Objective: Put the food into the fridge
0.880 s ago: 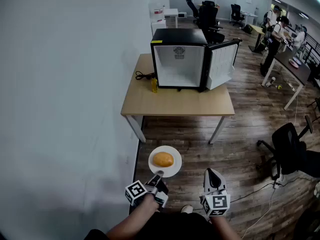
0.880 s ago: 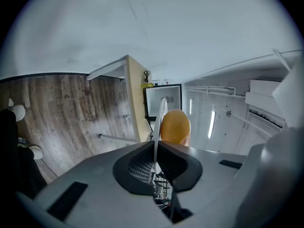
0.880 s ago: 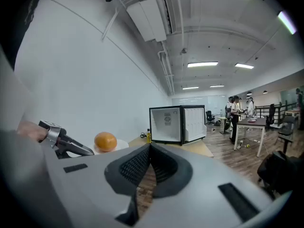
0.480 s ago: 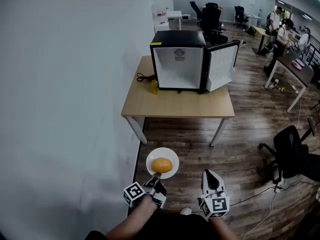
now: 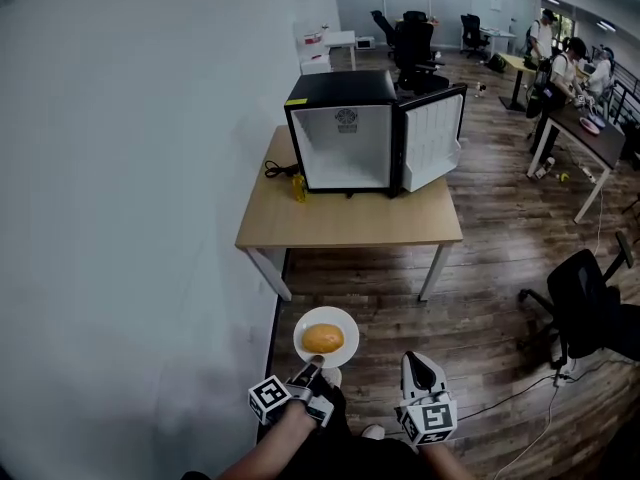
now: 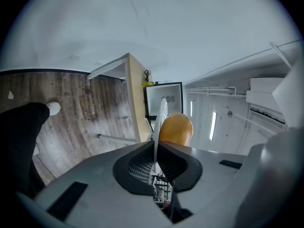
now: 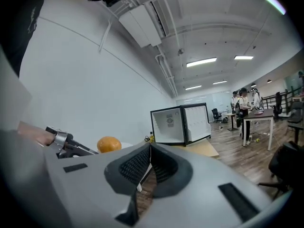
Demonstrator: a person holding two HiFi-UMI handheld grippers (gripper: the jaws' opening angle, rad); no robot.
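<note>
One wooden table [image 5: 350,218] carries the black fridge [image 5: 345,133], its door [image 5: 432,140] swung open. Well short of the fridge, out over the floor, the left gripper [image 5: 314,362] pinches the near rim of a white plate [image 5: 326,316]. The round orange bun [image 5: 323,339] sits mid-plate, just beyond the jaws on the fridge side. Alongside, equally far from the fridge, the right gripper [image 5: 419,361] is pressed together, empty.

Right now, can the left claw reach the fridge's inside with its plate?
Probably not yet. The left claw, shut on the plate, is well short of the mini fridge on the table. The door stands open, so stepping closer should do.
</note>
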